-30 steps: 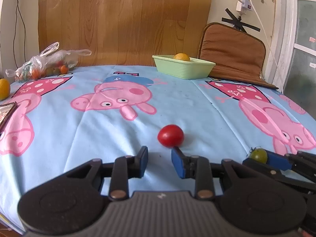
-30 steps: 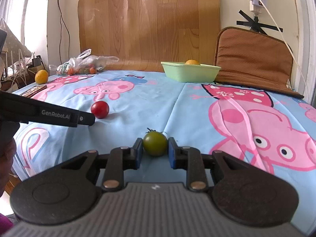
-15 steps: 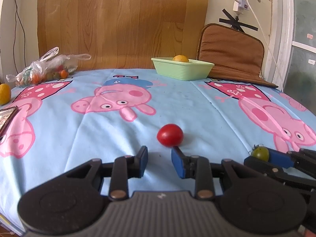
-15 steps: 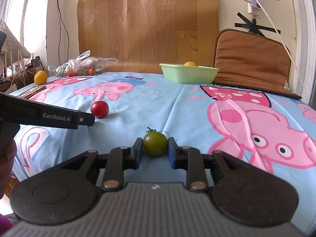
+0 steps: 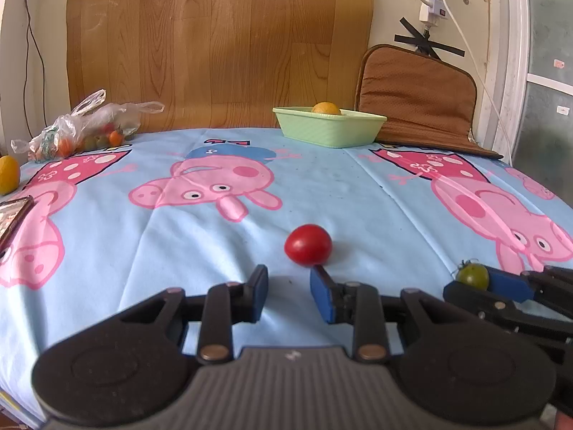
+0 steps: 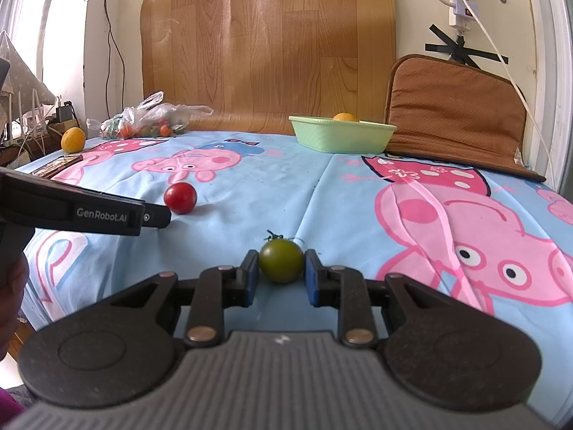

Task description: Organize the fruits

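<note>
A red tomato (image 5: 308,244) lies on the blue cartoon tablecloth (image 5: 322,186), just ahead of my left gripper (image 5: 289,288), which is open and empty, its right fingertip close under the tomato. The red tomato also shows in the right wrist view (image 6: 180,197). My right gripper (image 6: 281,272) is shut on a green tomato (image 6: 281,261), low over the cloth; the green tomato also shows in the left wrist view (image 5: 472,275). A light green tray (image 5: 327,129) at the far side holds an orange (image 5: 325,108).
A plastic bag of small fruits (image 5: 86,132) lies at the far left. A yellow fruit (image 5: 8,175) and a flat dark object (image 5: 12,215) sit at the left edge. A brown cushion (image 5: 419,96) leans behind the tray. A wooden board (image 5: 218,43) stands against the wall.
The left gripper has edged slightly closer to the red tomato. The right gripper stays shut on the green tomato.
</note>
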{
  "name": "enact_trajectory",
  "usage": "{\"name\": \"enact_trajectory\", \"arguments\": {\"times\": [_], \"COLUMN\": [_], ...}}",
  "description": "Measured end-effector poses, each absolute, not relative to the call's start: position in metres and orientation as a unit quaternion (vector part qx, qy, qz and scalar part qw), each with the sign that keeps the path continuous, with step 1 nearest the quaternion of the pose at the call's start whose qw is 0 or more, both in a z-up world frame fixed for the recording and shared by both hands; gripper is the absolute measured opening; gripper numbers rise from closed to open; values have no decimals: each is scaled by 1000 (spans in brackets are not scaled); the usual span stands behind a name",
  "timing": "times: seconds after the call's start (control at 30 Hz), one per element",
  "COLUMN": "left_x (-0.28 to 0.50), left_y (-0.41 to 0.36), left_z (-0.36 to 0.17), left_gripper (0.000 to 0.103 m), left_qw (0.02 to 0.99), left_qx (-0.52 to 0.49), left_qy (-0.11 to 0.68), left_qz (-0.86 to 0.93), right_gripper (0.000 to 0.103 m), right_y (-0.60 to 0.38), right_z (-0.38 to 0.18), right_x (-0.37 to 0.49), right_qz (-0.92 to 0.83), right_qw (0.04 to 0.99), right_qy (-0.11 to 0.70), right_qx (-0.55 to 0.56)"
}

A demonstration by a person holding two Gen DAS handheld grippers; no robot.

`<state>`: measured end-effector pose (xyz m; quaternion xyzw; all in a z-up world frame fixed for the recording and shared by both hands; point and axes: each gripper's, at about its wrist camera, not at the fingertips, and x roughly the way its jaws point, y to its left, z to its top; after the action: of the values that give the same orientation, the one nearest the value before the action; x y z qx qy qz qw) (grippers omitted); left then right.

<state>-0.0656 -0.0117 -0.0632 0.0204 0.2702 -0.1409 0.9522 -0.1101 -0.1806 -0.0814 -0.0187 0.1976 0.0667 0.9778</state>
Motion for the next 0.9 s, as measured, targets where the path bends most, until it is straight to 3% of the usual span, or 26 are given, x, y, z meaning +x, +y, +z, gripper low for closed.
{"name": "enact_trajectory", "arguments": {"times": [0.9], "left_x": [-72], "left_y": [-10], "left_z": [-69], "left_gripper": [30], "left_qw": [957], "left_qx": [29], "left_qy": [245], "left_qz": [-154], "right_gripper": [30], "right_y": [-182], "right_z": [-87], "right_x": [-116], "right_qz": [64], "right_qw": [982], "right_qy": [177], "right_qx": [-9]}}
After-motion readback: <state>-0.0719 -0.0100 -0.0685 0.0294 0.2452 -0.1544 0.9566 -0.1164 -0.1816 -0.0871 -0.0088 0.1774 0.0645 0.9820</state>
